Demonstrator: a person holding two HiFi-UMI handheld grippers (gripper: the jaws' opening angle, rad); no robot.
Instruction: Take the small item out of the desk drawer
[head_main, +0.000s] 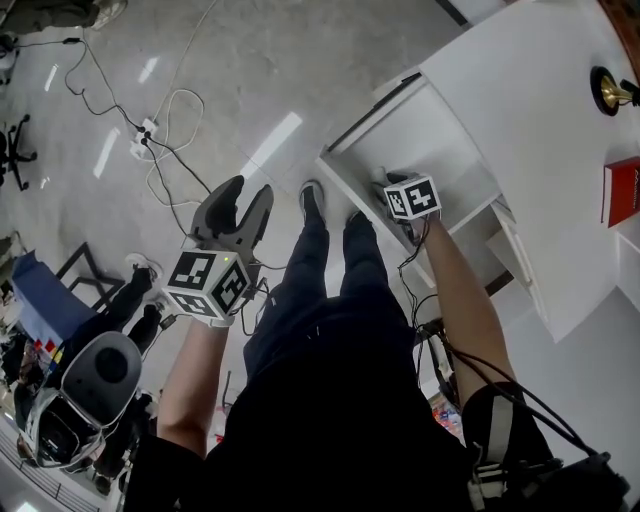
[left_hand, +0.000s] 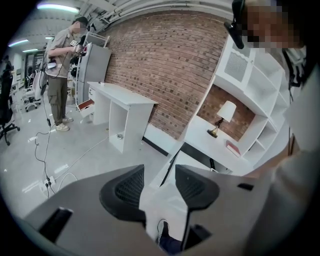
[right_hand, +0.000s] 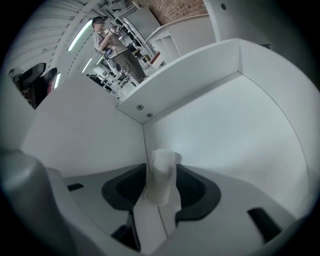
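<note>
Right tool (right_hand: 160, 189) reaches down into the open desk drawer (head_main: 425, 140), its jaws spread wide with the small white item (right_hand: 162, 170) standing between them; the pads flank the item but do not appear to press on it, so the grasp looks not yet made. Seen from the right gripper view, the item sits upright on the drawer's bare white floor, near the inner corner where two walls meet; from the head view it is hidden beneath the tool's marker cube. Left tool (head_main: 248, 195) hangs apart from the action, well to the left of the drawer and above the grey floor (head_main: 250, 70), its jaws also spread and nothing between them; through the gap only the drawer's edge and the person's shoe show. On the white worktop (head_main: 540, 90) above, nothing bears on the job. By these views the drawer is already pulled out and the item already framed for the pick, which puts the task roughly at its midpoint; what looks left is to close on the item, lift it clear of the drawer walls and bring it out.
</note>
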